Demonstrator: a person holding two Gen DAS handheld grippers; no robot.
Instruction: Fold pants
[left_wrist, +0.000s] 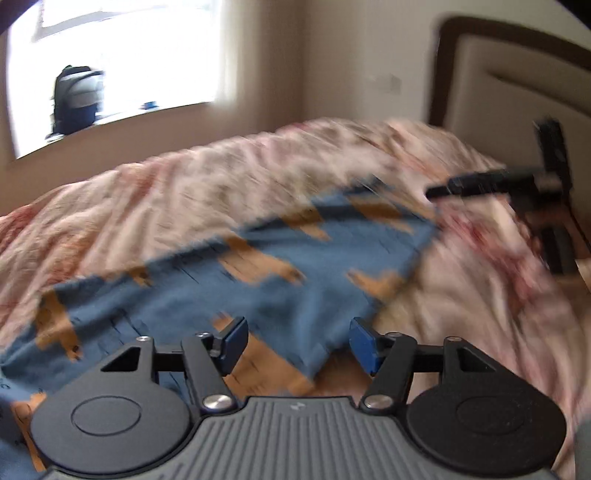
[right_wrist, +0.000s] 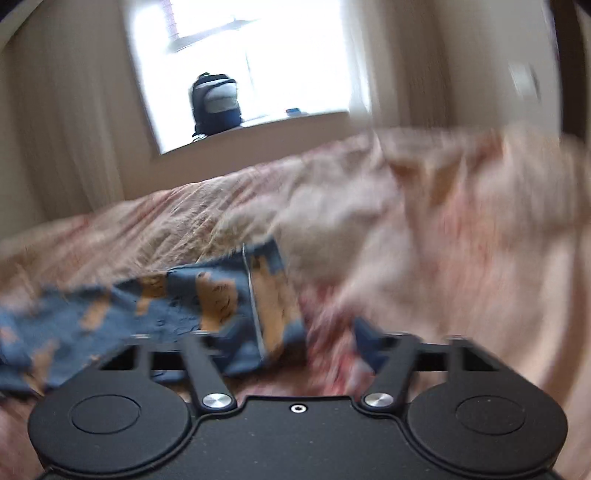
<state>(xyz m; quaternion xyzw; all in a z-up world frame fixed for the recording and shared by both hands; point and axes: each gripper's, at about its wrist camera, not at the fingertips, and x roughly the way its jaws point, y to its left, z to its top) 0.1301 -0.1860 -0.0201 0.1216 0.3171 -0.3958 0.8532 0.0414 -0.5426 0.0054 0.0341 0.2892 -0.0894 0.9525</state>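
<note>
**Clerk:** Pants (left_wrist: 280, 266), one pair. Soft blue cloth with irregular tan-orange patches and fine dark marks. Location: spread on the bedspread (left_wrist: 192, 184), running from lower left toward the right in the left wrist view, with one squared corner lying flat at the far right end.

**Checker:** And from the other side?

**Clerk:** Same pants (right_wrist: 207, 306), rumpled into a loose band across the lower left of the right wrist view, a pale seam or hem line showing on the raised fold nearest the tongs.

**Checker:** Left gripper?

**Clerk:** Left gripper (left_wrist: 297, 341): black linkage arms, blue pads, jaws spread wide. Nothing sits between them; they hang just above the near edge of the cloth, and contact cannot be confirmed.

**Checker:** Right gripper?

**Clerk:** Right gripper (right_wrist: 291, 343): same build, jaws likewise spread wide. The raised fold stands in the gap, close to the left pad; through the motion blur it looks unpinched, possibly brushing that pad. It also appears in the left wrist view as a dark bar at the right edge (left_wrist: 491, 182), over the bed.

**Checker:** Surroundings?

**Clerk:** Bedspread: pinkish-cream, creased, red floral print. Headboard (left_wrist: 517, 85): padded beige panel, dark brown frame. Window (right_wrist: 240, 62): bright, overexposed. Backpack (right_wrist: 216, 103): dark with a grey panel, upright on the sill.
</note>
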